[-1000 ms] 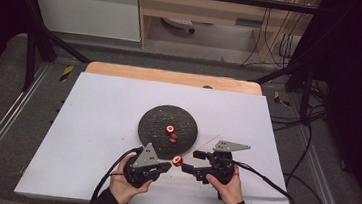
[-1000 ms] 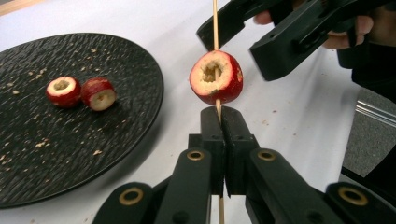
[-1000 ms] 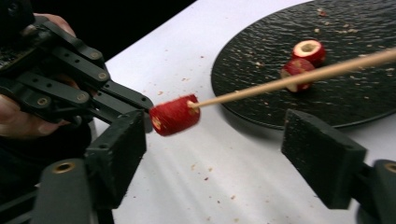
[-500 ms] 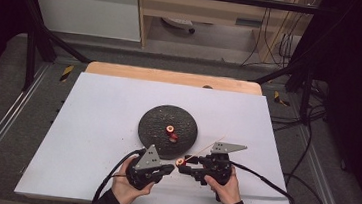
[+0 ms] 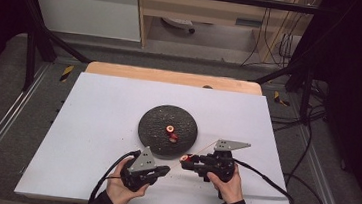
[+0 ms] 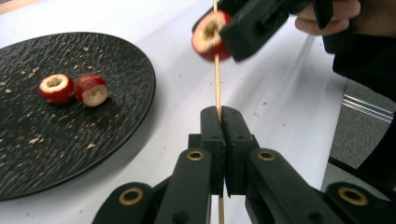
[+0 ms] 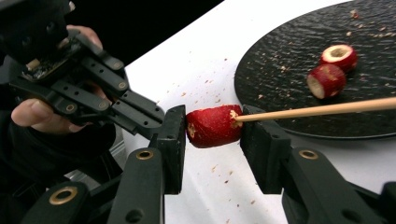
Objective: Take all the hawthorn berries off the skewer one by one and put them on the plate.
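My left gripper (image 6: 220,112) is shut on a thin wooden skewer (image 6: 217,79) that runs up through a cored red fruit piece (image 6: 208,36). The jaws of my right gripper (image 7: 213,116) have just been closing and now press on both ends of that piece (image 7: 210,129), with the skewer (image 7: 317,110) sticking out to the right. In the high view both grippers meet near the front edge, left gripper (image 5: 165,170) and right gripper (image 5: 187,161), just before the black plate (image 5: 157,117). Two more cored red pieces (image 5: 171,133) lie on the plate.
The white table top (image 5: 91,123) is dotted with small crumbs around the plate. A wooden strip (image 5: 171,77) runs along the far edge. Cables trail from both grippers toward the near edge. Dark metal frame legs stand beyond the table.
The red piece on the skewer sits slightly farther right, away from the left gripper's tip. Both hands stay almost where they were.
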